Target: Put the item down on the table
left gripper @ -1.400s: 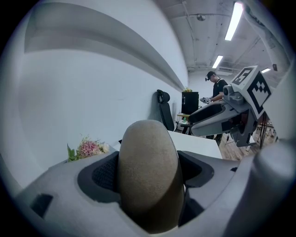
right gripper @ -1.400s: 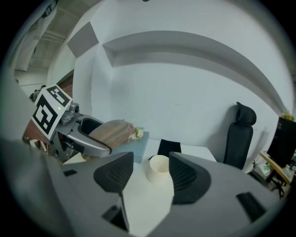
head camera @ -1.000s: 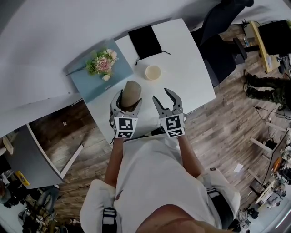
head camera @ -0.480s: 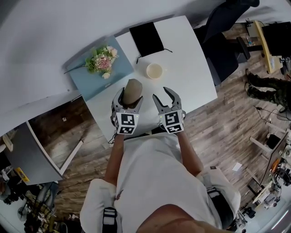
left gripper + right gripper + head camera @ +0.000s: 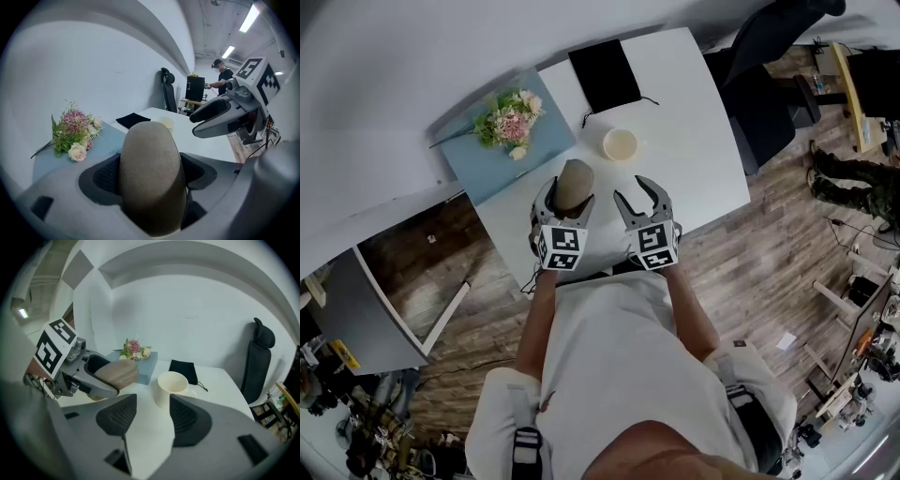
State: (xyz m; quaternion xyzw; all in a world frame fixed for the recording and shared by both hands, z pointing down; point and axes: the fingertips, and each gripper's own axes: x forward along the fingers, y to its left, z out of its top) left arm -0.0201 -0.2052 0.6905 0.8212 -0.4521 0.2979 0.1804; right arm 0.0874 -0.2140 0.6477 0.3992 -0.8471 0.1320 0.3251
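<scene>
Left gripper [image 5: 567,199] clamps a tan rounded felt item [image 5: 574,180] pointing to 12 o'clock over the white table [image 5: 703,159]; right gripper [image 5: 632,194], at 3 o'clock, gapes empty.

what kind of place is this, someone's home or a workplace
Probably an office or lab workroom, not a home: a white table with a black office chair beside it, a person working at a monitor at the far end, and cluttered equipment benches along one side.
</scene>
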